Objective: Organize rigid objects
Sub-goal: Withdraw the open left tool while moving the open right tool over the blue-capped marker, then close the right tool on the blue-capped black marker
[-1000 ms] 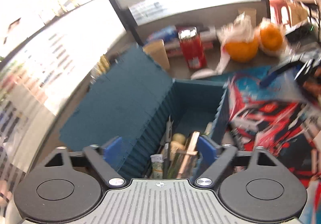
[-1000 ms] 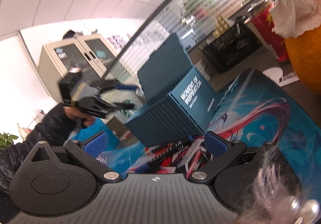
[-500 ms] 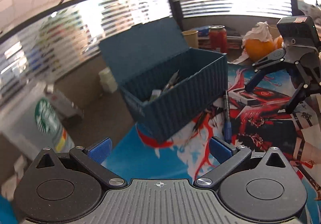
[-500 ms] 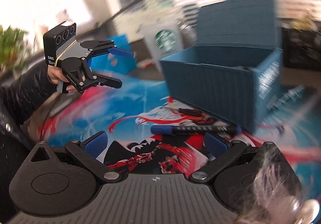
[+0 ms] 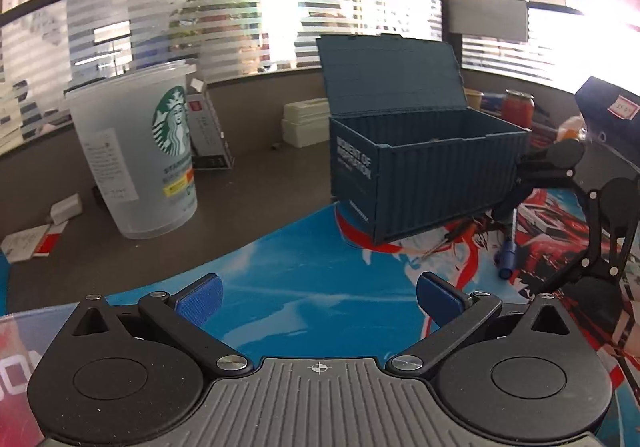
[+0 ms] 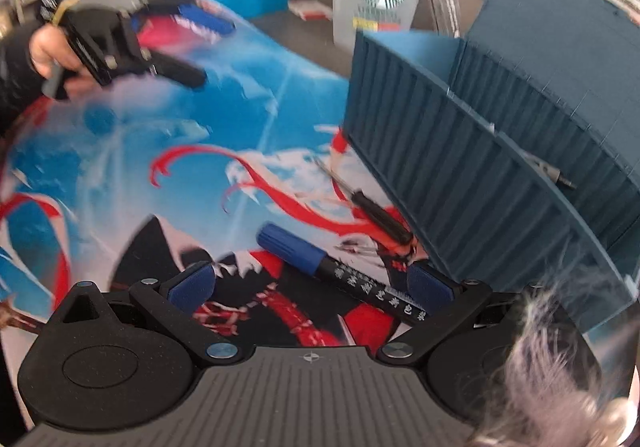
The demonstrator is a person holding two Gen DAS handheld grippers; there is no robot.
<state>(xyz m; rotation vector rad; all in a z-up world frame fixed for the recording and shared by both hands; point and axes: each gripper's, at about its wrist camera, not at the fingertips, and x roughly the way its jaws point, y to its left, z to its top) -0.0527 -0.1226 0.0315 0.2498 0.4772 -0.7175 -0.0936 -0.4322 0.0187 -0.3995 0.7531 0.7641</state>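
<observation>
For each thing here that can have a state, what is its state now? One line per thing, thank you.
Box: lid up, open.
Marker: capped, lying on the mat beside the box.
Screwdriver: lying on the mat, next to the box wall.
Cup: upright, lid on.
Left gripper: open, nothing between the fingers.
Right gripper: open, over the marker, not closed on it.

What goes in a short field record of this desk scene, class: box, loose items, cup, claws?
box: blue box, lid open, on the mat
marker: marker flat on mat beside box, between open right claw fingers
screwdriver: screwdriver on mat by box
cup: cup upright, off the mat
left claw: left claw open, holding nothing
</observation>
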